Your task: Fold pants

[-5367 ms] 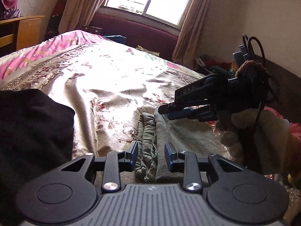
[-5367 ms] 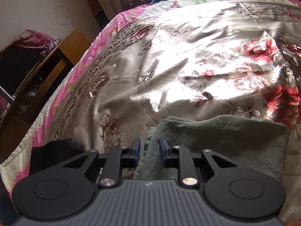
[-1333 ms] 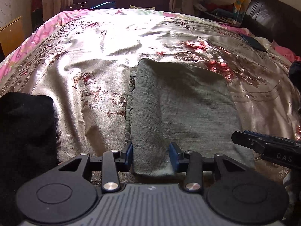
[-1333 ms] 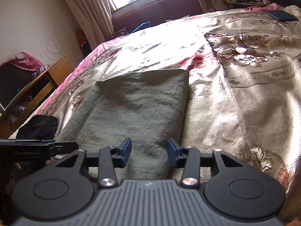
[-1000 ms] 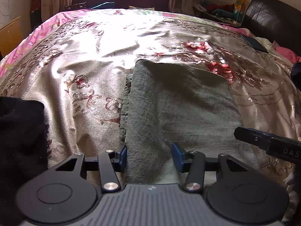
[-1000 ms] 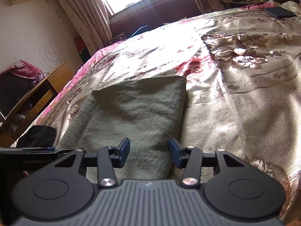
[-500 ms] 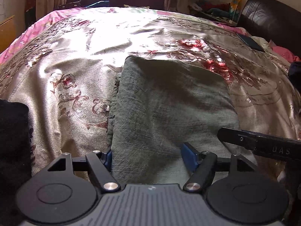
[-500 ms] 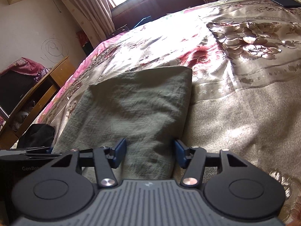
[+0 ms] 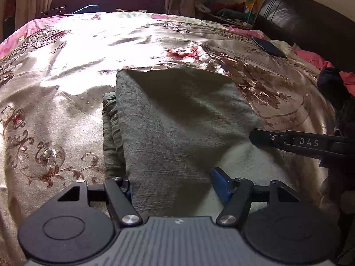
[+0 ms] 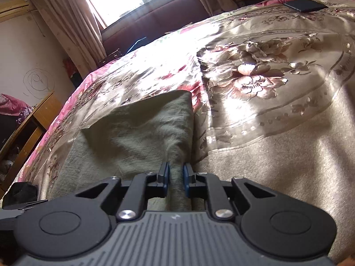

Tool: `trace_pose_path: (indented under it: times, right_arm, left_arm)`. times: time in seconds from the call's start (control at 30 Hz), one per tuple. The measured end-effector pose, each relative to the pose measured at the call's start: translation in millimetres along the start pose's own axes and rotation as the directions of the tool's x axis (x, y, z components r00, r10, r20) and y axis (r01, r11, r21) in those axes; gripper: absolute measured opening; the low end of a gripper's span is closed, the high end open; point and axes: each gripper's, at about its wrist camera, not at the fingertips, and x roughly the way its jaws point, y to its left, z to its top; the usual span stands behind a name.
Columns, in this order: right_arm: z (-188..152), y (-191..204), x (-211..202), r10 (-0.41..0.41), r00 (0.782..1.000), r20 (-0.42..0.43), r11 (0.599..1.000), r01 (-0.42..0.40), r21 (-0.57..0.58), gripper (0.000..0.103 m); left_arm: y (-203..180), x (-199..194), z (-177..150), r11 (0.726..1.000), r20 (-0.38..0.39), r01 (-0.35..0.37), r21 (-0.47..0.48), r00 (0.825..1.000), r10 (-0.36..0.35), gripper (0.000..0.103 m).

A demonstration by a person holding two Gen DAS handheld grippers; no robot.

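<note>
Folded grey-green pants (image 9: pixel 177 122) lie flat on the bedspread. In the left wrist view my left gripper (image 9: pixel 173 184) straddles their near left corner. Its jaws stand wide and are closing, with cloth between them; the right pad (image 9: pixel 218 182) is clear of the cloth. My right gripper (image 10: pixel 176 175) is closing on the right edge of the pants (image 10: pixel 137 137). Its blue pads pinch a raised ridge of fabric. From the left wrist view the right gripper (image 9: pixel 255 136) shows side-on, low at the pants' right edge.
The satin floral bedspread (image 9: pixel 66 66) covers the bed. A dark flat phone-like thing (image 9: pixel 268 46) lies near the dark headboard (image 9: pixel 310 22). A black garment (image 10: pixel 21 191) sits at the near left corner, a wooden desk (image 10: pixel 28 128) beyond it. Dark clothes (image 9: pixel 332 88) are piled at the right.
My right gripper has moved up to the pants' right edge and closed on it, bunching a ridge. The left gripper has moved forward over the near corner with its jaws wider.
</note>
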Motion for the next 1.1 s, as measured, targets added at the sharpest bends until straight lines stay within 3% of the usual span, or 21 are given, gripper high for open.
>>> trace_pose_path:
  times: [0.2,0.4,0.7,0.9,1.1]
  right_arm:
    - [11,-15,6,-0.075,0.995,0.064,0.997,0.076,-0.004,0.015]
    - [5,-9,-21,-0.113,0.985,0.128,0.994,0.113,0.009,0.022]
    - [-29,27,-71,-0.088,0.992,0.095,0.995,0.091,-0.03,0.025]
    - [-59,46,-96,-0.086,0.994,0.06,0.994,0.09,-0.067,0.028]
    - [-75,58,-111,-0.085,0.996,0.04,0.992,0.088,-0.093,0.033]
  left_arm:
    - [-19,24,14,0.998,0.014,-0.003,0.055,1.0,0.002,0.078]
    - [-13,3,7,0.999,0.008,-0.028,0.027,1.0,0.028,0.078]
    - [-26,-47,-30,0.996,0.01,-0.086,0.032,0.996,0.086,0.081]
    - [-30,-60,-58,0.991,-0.012,-0.13,-0.002,0.991,0.13,0.084]
    - [-36,-72,-67,0.986,0.025,-0.164,0.014,0.986,0.164,0.093]
